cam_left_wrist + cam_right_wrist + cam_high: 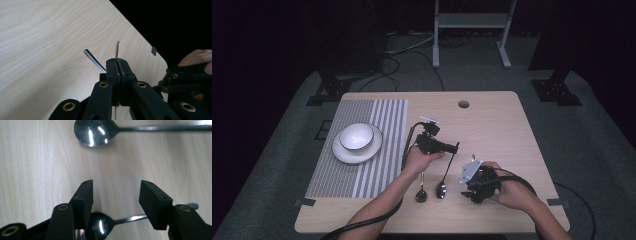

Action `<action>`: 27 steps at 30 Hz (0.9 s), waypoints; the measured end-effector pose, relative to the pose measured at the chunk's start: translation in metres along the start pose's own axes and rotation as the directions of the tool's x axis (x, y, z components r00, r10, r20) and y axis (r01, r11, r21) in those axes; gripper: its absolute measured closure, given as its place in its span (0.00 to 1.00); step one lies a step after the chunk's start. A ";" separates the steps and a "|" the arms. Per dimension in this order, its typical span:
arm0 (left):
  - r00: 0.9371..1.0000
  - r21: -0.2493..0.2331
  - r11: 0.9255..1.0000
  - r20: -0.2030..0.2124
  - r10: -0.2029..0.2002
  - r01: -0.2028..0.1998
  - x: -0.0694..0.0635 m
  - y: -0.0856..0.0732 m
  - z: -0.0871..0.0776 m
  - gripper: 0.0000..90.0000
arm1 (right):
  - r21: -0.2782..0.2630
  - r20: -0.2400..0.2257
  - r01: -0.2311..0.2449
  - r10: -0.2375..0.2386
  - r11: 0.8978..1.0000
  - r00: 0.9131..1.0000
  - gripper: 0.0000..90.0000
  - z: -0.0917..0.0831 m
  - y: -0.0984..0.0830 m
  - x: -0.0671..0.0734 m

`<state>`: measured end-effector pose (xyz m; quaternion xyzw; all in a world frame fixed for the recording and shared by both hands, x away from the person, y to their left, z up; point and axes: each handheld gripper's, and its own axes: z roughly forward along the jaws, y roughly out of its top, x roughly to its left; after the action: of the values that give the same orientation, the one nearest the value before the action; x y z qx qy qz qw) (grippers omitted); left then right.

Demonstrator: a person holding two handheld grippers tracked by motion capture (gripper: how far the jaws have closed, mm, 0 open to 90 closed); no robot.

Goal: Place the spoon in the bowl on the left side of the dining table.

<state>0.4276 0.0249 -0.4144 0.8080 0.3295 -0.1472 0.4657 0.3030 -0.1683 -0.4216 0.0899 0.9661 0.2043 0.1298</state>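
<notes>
Left tool (117, 65) is clamped narrow on the thin handle of one spoon (442, 186), gripping it at the far end of the handle, while the right tool (115, 195) hangs just above the desk (492, 125) with its jaws spread wide and nothing between them. Both spoons lie near the middle of the desk's near edge, side by side and just apart, the other spoon (421, 194) to the left. Each has its long axis running near to far, bowl toward the person and handle pointing away. Judging from the grip, the main risk is that the held spoon pivots: it is pinched on a slim, polished handle far from its heavy bowl, so a quick lift could let it swing or slip out. A sideways sweep could also knock its neighbour. Far left, a bowl (356, 136) sits on a plate (341, 152) atop a striped placemat (382, 150).
</notes>
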 end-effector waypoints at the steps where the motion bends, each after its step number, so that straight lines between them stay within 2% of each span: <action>1: 1.000 -0.003 1.000 -0.004 0.005 -0.005 -0.001 0.001 -0.001 0.99 | -0.001 -0.002 -0.013 0.013 1.000 1.000 0.48 -0.001 -0.002 -0.001; 6: 1.000 -0.009 1.000 -0.015 0.026 -0.026 -0.007 0.007 -0.008 0.99 | -0.013 -0.004 -0.063 0.063 0.998 0.998 0.47 -0.009 -0.012 -0.006; 12: 0.997 -0.011 0.998 -0.048 0.055 -0.056 -0.012 0.016 -0.018 0.99 | -0.027 -0.001 -0.112 0.112 0.993 0.994 0.46 -0.018 -0.025 -0.011; 18: 0.994 -0.021 0.997 -0.076 0.076 -0.078 -0.014 0.023 -0.033 0.99 | -0.034 0.002 -0.165 0.165 0.986 0.986 0.44 -0.023 -0.041 -0.014; 22: 0.992 -0.033 0.996 -0.095 0.079 -0.083 -0.015 0.028 -0.044 0.99 | -0.028 0.003 -0.190 0.190 0.981 0.982 0.43 -0.024 -0.051 -0.014; 27: 0.989 -0.052 0.995 -0.122 0.081 -0.088 -0.015 0.032 -0.058 0.99 | -0.046 0.003 -0.225 0.226 0.973 0.974 0.42 -0.029 -0.058 -0.016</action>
<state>0.4338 0.0567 -0.3546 0.8149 0.3265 -0.0690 0.4740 0.3029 -0.2351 -0.4170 0.1970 0.9441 0.2394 0.1119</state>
